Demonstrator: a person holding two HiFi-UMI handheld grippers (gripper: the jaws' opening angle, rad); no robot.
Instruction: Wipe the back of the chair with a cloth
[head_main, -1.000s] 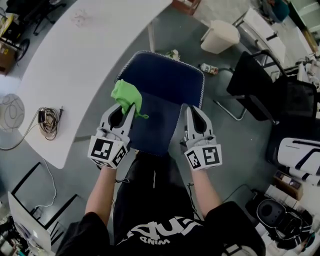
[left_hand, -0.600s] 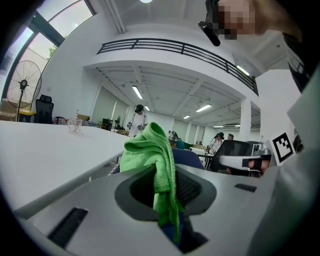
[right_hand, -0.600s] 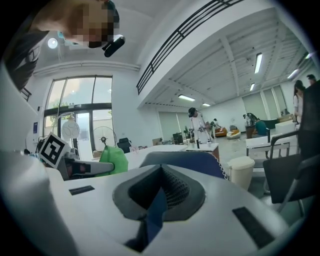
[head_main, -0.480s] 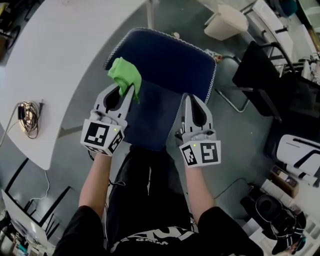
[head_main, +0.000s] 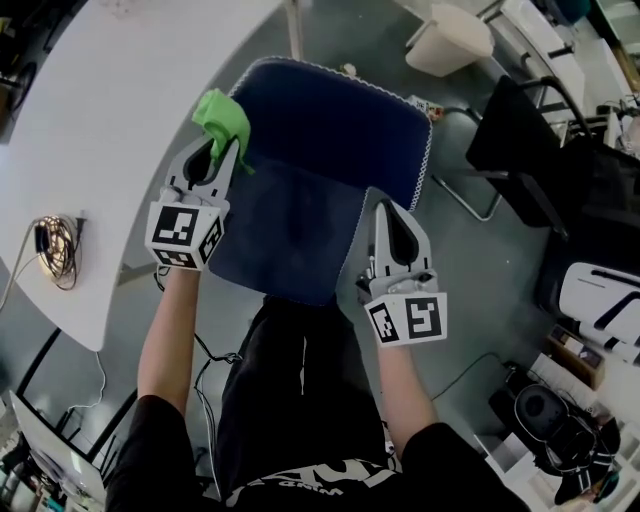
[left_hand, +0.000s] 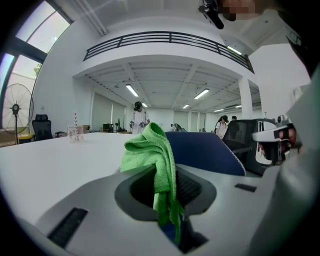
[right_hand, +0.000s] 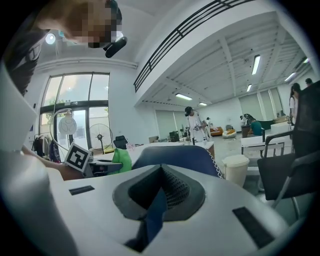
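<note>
A blue chair with white-stitched edges stands just in front of me, and its back is the nearer panel. My left gripper is shut on a green cloth, which it holds at the chair's far left corner. In the left gripper view the cloth bulges out between the jaws, with the blue chair behind it. My right gripper is at the right edge of the back. A strip of the blue chair back is pinched between its jaws.
A curved white table runs along the left, with a coil of cable on it. A white bin and a black chair stand at the right. Bags and gear lie on the floor at lower right.
My left gripper has carried the green cloth forward and left, from the chair back's upper part to the far left corner. The right gripper has stayed at the right edge.
</note>
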